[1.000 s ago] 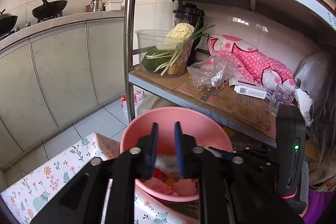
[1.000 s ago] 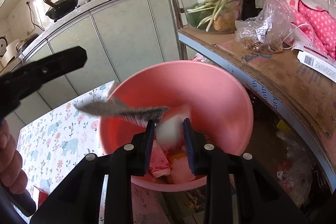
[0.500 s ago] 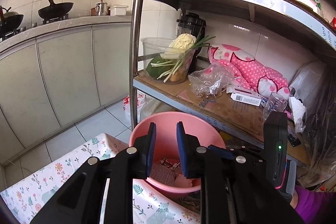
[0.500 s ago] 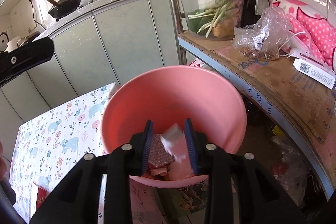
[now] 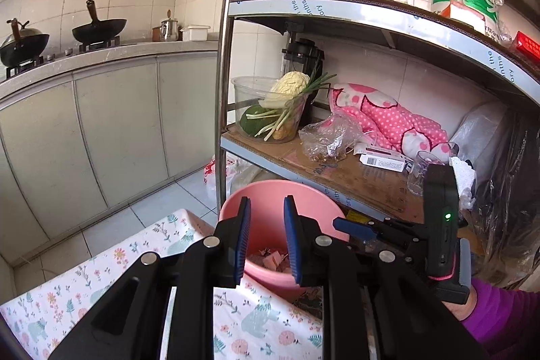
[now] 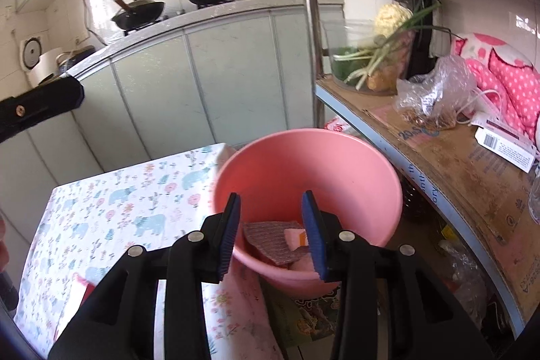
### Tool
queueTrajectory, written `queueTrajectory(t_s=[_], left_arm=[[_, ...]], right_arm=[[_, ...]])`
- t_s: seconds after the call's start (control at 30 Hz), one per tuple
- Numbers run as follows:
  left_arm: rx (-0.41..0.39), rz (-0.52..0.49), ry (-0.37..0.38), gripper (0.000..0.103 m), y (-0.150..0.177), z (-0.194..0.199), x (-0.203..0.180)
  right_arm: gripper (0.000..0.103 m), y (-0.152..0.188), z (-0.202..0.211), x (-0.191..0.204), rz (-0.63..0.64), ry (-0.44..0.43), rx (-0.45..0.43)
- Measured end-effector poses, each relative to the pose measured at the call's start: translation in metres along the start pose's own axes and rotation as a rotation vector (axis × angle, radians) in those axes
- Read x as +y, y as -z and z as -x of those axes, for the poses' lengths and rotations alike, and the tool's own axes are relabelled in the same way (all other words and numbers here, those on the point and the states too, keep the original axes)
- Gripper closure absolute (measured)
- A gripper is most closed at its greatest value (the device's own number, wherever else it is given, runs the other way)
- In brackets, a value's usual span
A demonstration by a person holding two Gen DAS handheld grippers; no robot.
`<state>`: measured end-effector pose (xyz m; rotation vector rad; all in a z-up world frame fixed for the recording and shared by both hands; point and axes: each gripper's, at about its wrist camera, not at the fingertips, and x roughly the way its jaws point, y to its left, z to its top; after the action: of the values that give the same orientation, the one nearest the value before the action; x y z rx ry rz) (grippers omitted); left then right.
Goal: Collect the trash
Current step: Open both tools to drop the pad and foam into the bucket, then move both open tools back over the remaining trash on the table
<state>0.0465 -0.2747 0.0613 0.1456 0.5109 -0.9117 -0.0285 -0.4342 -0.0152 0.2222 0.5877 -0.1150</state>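
Observation:
A pink plastic basin (image 6: 337, 157) stands past the far edge of a floral-cloth table (image 6: 111, 201), beside the metal shelf. Trash lies in its bottom: a dark red patterned wrapper (image 6: 273, 237) and pink scraps (image 6: 293, 235). My right gripper (image 6: 271, 235) is open and empty, above the basin's near rim. My left gripper (image 5: 265, 238) is open and empty, held higher and back over the table edge (image 5: 189, 238), with the basin (image 5: 270, 201) and its scraps (image 5: 271, 257) seen between its fingers. The right gripper also shows at the right of the left wrist view (image 5: 351, 226).
A metal shelf (image 5: 337, 164) stands right of the basin with a clear tub of vegetables (image 5: 273, 110), a plastic bag (image 5: 327, 137), a small box (image 5: 381, 159) and a glass (image 5: 420, 172). Its steel post (image 5: 222, 90) rises by the basin. Grey cabinets (image 5: 118, 130) line the left. A red item (image 6: 82, 289) lies on the table.
Both grippers have opened wider and pulled back and up from the basin. The wrapper held by the left and the white scrap held by the right have dropped in.

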Motion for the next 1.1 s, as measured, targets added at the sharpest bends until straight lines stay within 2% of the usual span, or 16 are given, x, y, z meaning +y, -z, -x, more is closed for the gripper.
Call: queueTrajectory(t_s=[0.33, 0.4, 0.43, 0.47, 0.63, 0.83, 1.03, 1.1], left_arm=[[0.009, 0.056, -0.082, 0.084, 0.032, 0.063, 0.021], [0.016, 0.066, -0.102, 0.073, 0.041, 0.075, 0.026], [0.018, 0.071, -0.108, 0.059, 0.045, 0.081, 0.029], [0.017, 0.08, -0.115, 0.053, 0.051, 0.088, 0.032], [0.036, 0.124, -0.155, 0.052, 0.076, 0.118, 0.046], [0.154, 0.198, -0.171, 0.052, 0.118, 0.129, 0.056], [0.318, 0.223, -0.183, 0.052, 0.158, 0.109, 0.051], [0.369, 0.237, -0.18, 0.052, 0.168, 0.099, 0.049]], right_arm=[[0.064, 0.009, 0.046, 0.042, 0.092, -0.141, -0.014], [0.061, 0.013, 0.052, 0.051, 0.116, -0.169, 0.0], [0.059, 0.015, 0.055, 0.055, 0.125, -0.185, 0.009], [0.059, 0.018, 0.058, 0.059, 0.136, -0.205, 0.021], [0.059, 0.033, 0.064, 0.077, 0.186, -0.257, 0.074], [0.059, 0.052, 0.065, 0.095, 0.22, -0.307, 0.155], [0.058, 0.067, 0.061, 0.108, 0.266, -0.344, 0.229], [0.051, 0.072, 0.06, 0.111, 0.281, -0.363, 0.26]])
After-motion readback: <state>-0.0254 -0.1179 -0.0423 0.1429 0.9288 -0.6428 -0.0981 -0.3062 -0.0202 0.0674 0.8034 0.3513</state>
